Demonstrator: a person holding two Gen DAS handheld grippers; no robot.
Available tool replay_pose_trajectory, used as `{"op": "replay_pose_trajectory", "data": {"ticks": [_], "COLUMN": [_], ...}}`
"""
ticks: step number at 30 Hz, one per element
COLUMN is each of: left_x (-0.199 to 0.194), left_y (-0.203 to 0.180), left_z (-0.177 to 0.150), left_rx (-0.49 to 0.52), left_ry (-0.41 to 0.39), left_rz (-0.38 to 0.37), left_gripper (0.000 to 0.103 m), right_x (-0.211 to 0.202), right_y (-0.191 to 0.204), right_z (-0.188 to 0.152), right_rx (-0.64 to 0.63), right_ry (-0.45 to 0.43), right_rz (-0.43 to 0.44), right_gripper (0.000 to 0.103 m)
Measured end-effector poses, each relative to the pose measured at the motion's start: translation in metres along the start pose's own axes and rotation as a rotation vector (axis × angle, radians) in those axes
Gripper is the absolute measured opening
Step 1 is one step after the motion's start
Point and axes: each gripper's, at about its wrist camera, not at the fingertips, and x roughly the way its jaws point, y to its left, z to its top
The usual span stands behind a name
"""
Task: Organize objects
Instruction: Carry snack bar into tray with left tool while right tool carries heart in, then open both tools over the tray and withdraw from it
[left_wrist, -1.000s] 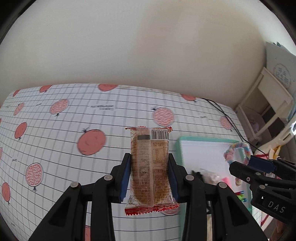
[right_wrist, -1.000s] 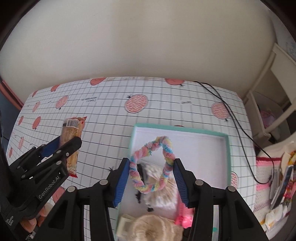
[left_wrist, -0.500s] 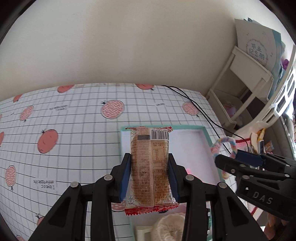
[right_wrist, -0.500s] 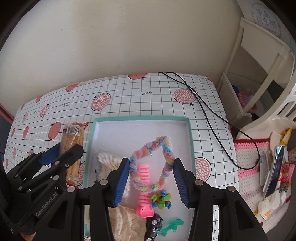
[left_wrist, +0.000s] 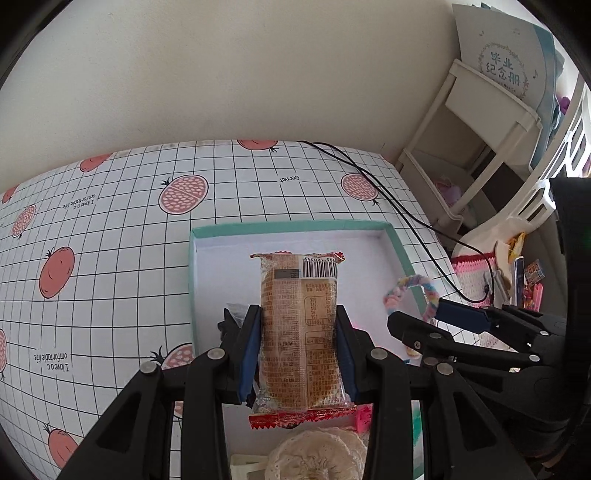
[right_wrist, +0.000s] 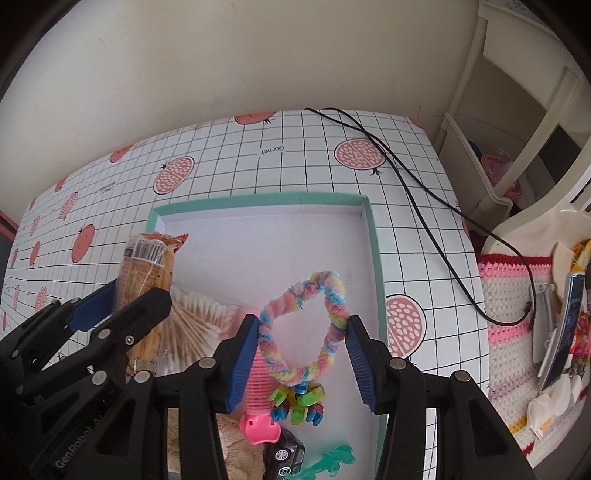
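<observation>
Over the teal-rimmed box (right_wrist: 373, 236), the left gripper (left_wrist: 298, 347) clamps a wrapped snack bar (left_wrist: 300, 325) while the right gripper (right_wrist: 302, 354) pinches a pastel chenille loop (right_wrist: 306, 325) (soft, springy). Released from this height, either could bounce past the rim or bury the cotton swabs (right_wrist: 192, 321) beneath.

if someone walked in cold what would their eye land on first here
Probably the two loads held above the teal-rimmed box: the left gripper clamps a snack packet upright, and the right gripper holds a pastel fuzzy loop. Next, the pink comb lying in the box.
</observation>
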Motion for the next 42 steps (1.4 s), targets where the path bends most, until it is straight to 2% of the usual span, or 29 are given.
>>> {"op": "replay_pose_trajectory", "data": {"ticks": [15, 25, 32, 42], "left_x": [0.016, 0.014, 0.005, -0.017], "left_y": [-0.004, 0.002, 0.002, 0.013], "left_z": [-0.005, -0.008, -0.007, -0.008], "left_rx": [0.001, -0.017, -0.005, -0.015], "left_ry": [0.048, 0.059, 0.051, 0.022], "left_rz": [-0.012, -0.027, -0.019, 0.011], "left_gripper": [0.040, 0.050, 0.051, 0.051], "right_x": [0.020, 0.023, 0.019, -0.001], "right_y": [-0.011, -0.013, -0.014, -0.011], "right_z": [-0.010, -0.015, -0.017, -0.025], "right_rx": [0.018, 0.037, 0.031, 0.027], "right_ry": [0.038, 0.042, 0.036, 0.009], "right_rz": [0.016, 0.026, 0.031, 0.032], "right_gripper": [0.051, 0.057, 0.064, 0.065]}}
